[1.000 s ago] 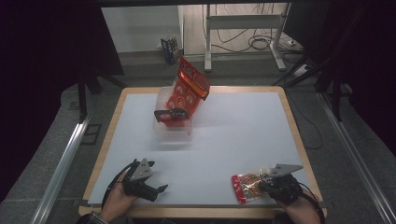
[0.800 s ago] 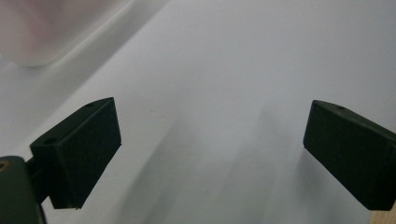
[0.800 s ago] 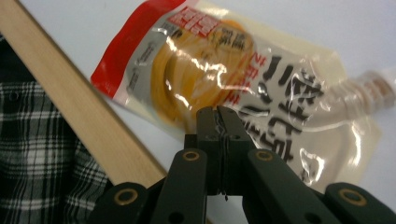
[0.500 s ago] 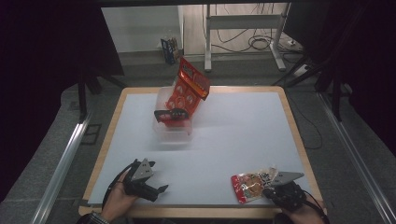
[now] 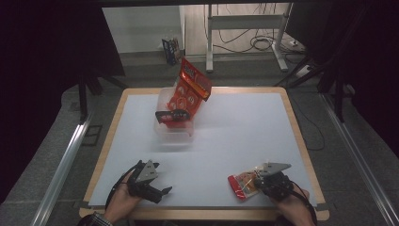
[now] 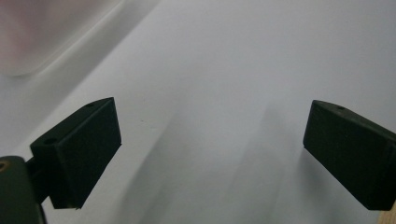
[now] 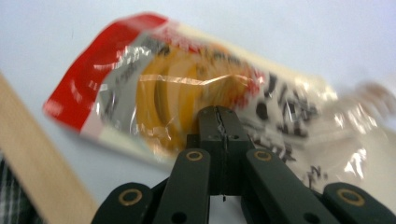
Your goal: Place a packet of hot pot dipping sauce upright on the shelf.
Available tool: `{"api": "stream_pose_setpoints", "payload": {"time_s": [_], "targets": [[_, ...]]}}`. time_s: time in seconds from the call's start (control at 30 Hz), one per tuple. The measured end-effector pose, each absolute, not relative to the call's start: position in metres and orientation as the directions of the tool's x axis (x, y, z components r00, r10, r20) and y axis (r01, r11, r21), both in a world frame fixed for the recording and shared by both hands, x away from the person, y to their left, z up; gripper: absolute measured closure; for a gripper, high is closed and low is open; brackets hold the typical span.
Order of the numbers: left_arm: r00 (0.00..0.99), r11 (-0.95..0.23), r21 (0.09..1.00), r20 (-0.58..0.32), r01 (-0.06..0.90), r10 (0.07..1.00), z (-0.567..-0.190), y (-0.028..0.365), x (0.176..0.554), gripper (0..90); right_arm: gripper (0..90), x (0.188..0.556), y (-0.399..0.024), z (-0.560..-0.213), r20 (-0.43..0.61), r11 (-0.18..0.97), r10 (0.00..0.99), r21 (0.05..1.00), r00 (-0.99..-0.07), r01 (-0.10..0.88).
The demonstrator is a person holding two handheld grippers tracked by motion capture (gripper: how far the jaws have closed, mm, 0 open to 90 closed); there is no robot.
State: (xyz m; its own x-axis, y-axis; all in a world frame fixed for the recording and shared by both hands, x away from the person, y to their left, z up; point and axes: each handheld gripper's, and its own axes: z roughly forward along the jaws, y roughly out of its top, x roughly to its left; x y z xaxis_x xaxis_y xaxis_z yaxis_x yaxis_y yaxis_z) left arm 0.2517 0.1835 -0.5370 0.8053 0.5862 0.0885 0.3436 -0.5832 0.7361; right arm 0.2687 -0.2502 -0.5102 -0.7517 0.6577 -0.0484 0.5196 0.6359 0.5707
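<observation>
Low at the near right worktop edge, right claw pressed together on a snack packet, left claw near left, spread wide, level over bare surface.

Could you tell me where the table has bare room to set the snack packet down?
The white table is bare across its middle, between the clear bin at the back and the two grippers in front, and along the right side. It is crowded at the bin, where a red bag leans.
</observation>
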Motion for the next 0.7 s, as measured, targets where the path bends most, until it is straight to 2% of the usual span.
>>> {"api": "stream_pose_setpoints", "payload": {"time_s": [0.57,0.7], "targets": [[0.808,-0.597,0.729,0.104,0.335,0.58,-0.537,0.18,0.252,3.9,89.0,0.298,-0.214,-0.514,-0.074,0.641,0.654,0.582,-0.753,0.5],[0.808,-0.597,0.73,0.105,0.334,0.58,-0.537,0.181,0.252,3.9,89.0,0.302,-0.203,-0.515,-0.111,0.655,0.651,0.581,-0.751,0.482]]}}
